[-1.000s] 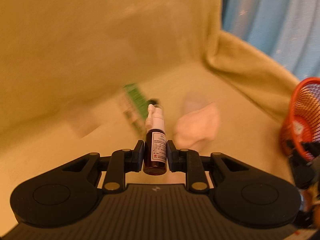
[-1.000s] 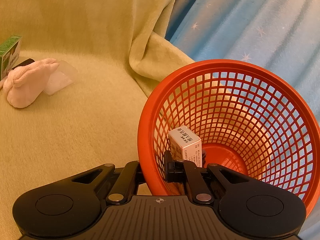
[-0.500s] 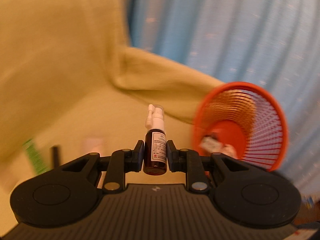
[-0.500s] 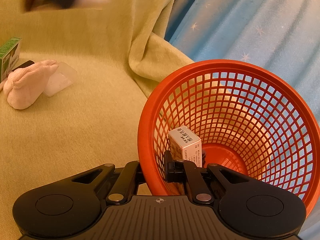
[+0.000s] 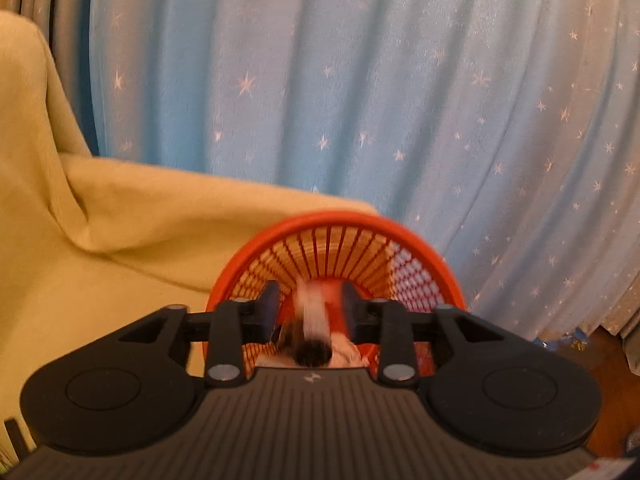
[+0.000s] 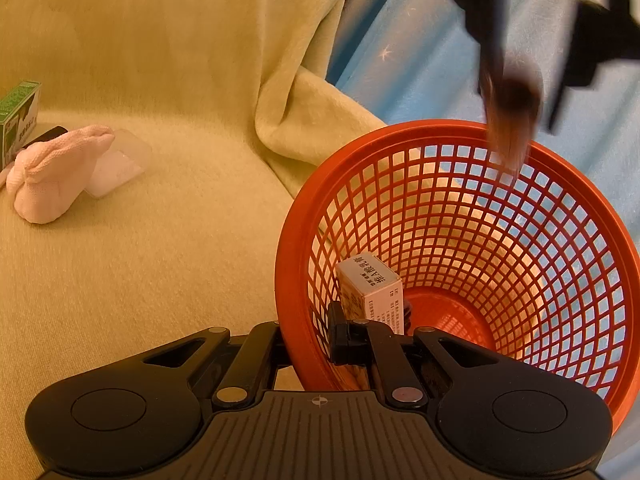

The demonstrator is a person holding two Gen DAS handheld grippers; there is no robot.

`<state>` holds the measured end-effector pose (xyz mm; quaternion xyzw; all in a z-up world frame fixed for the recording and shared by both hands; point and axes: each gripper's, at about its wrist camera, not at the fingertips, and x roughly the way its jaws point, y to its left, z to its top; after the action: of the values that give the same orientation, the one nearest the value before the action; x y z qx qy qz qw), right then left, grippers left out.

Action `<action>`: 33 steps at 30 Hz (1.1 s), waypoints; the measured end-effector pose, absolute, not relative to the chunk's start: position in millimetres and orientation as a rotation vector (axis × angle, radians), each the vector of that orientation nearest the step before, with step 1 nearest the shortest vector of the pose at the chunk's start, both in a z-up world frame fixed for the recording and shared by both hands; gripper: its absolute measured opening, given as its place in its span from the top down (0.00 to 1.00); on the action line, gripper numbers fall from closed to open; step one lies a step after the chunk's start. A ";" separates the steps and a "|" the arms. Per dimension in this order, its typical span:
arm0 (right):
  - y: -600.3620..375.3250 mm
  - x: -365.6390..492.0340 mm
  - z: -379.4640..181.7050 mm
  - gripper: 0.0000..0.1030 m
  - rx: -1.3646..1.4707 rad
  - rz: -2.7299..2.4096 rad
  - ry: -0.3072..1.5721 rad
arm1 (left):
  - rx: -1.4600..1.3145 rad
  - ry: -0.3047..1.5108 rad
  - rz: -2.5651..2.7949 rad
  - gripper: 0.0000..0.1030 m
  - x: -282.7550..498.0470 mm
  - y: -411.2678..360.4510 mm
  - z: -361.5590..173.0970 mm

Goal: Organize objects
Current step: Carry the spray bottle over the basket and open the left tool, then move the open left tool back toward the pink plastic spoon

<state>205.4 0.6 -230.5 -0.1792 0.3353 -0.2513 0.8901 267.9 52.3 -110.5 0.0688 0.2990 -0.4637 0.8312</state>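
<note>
Bottle slipping loose above the basket

Green box [image 6: 18, 116] sits at the left edge of the yellow blanket [image 6: 160, 260], with a pink sock [image 6: 56, 172] and a clear packet [image 6: 120, 164] just beside it. Right of these, the right gripper [image 6: 310, 338] is clamped tight on the near rim of the tilted red basket [image 6: 540, 280], a small white box [image 6: 370, 288] inside. Above the far rim, the left gripper [image 5: 308, 310] has just been opening its jaws; the blurred brown spray bottle [image 5: 312, 332] lies between them, seemingly clear of both pads.
</note>
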 end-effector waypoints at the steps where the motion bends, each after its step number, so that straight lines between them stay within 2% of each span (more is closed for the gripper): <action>1: -0.2 206.0 -230.6 0.97 -0.372 -0.521 0.696 | 0.145 0.620 -0.972 0.71 268.1 54.0 -108.0; 6: -3.2 209.2 -230.5 0.96 -0.362 -0.520 0.697 | 0.082 0.614 -0.825 0.71 285.6 95.5 -108.2; 20: -5.4 208.0 -229.7 0.96 -0.351 -0.522 0.693 | -0.033 0.710 -0.288 0.66 315.6 294.0 -154.0; 26: -5.1 205.6 -231.1 0.96 -0.357 -0.521 0.696 | -0.049 0.786 -0.222 0.66 302.9 314.4 -195.4; 33: -4.4 204.7 -232.2 0.96 -0.364 -0.520 0.699 | -0.022 0.832 -0.226 0.64 276.6 297.6 -243.5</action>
<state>204.7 -4.4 -232.2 -0.1755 0.3367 -0.2505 0.8905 276.6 297.6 -243.5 -0.0106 0.4032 -0.1096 0.9084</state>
